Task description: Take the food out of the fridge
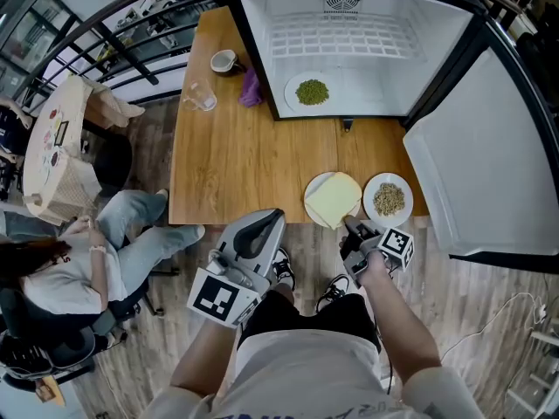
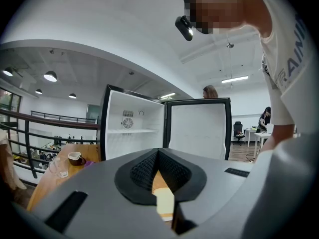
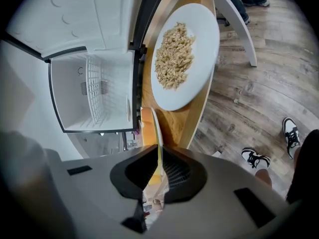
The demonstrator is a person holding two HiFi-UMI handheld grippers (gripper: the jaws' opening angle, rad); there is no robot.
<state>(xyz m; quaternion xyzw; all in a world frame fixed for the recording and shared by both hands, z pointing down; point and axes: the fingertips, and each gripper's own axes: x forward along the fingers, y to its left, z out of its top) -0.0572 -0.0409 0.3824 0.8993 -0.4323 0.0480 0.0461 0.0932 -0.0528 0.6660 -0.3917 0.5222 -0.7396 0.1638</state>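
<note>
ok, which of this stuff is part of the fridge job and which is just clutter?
Job:
- fridge, door open
- plate of green food, inside it
- plate of yellow slices, rim clamped by the right hand-held gripper
- plate of beige food, already out

Lying about:
- cup
- glass
- purple cloth

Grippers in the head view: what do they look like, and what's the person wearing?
Both the left gripper and right gripper are grey wedge-shaped shells with black ribbed jaws, each carrying a white cube of black square markers. The person wears a white short-sleeved T-shirt, black shorts and black-and-white sneakers.
</note>
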